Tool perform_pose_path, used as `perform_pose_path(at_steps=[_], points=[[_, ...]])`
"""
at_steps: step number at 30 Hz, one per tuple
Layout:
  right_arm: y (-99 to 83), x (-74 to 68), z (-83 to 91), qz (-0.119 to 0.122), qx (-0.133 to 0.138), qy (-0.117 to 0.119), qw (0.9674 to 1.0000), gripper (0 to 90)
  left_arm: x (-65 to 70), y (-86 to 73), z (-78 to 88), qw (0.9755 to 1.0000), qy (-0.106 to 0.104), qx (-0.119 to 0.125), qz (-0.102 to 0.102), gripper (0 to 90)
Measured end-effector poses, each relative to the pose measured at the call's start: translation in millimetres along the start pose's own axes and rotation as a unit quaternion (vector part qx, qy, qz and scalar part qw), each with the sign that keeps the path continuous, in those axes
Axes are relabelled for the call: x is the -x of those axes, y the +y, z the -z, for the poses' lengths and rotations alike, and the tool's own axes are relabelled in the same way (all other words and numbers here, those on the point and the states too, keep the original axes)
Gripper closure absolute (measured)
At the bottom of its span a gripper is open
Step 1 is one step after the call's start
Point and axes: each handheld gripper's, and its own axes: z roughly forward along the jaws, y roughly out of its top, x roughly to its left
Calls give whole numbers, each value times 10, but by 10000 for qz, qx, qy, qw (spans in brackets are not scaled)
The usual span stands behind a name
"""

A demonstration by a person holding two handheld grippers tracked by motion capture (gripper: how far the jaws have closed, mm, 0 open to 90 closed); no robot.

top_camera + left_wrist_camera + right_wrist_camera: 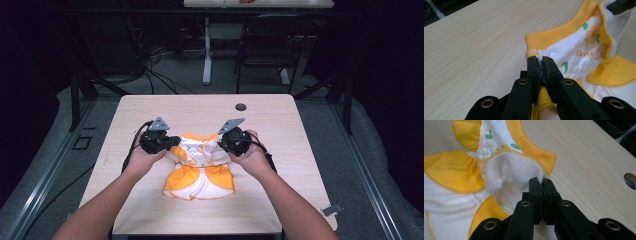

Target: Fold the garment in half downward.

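A small yellow-and-white baby garment (201, 170) lies near the middle of the pale wooden worktop (150, 107), its long axis running from the person's side toward the far edge. The ribbed yellow neckband (199, 136) points away from the person, and the flared yellow-trimmed hem spreads toward them.

The left hand-held gripper (172, 143) sits at the garment's left upper corner, and the right hand-held gripper (221, 144) at its right upper corner, each held in a hand coming up from the near edge. Both are pressed together on cloth: in the left gripper view the left hand-held gripper (541, 65) pinches a fold of yellow edging just beside the neckband (554, 33), and in the right gripper view the right hand-held gripper (541, 185) bites the rim of a turned-back flap.

From above the print is too small to read. The left gripper view brings out quilted white cloth (574, 53) with green leaves, orange shapes and orange lettering. The right gripper view shows the fleecy white lining (509, 173) of the flap, edged in yellow stitching, and a round hole (631, 180) in the worktop off to one side, which from above appears as a dark grommet (241, 106) near the far edge. Beyond the worktop stands a dark chair (270, 47).
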Motion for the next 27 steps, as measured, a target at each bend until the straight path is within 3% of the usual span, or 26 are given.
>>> perform_pose_path(at_steps=[15,27], points=[[-215,-165,-23,23,-88,274,9996,871,127,-303,-27,9991,-404,-48,133,850],[-463,-311,-21,-153,-47,552,9983,828,272,-491,-39,9976,-649,-134,191,840]])
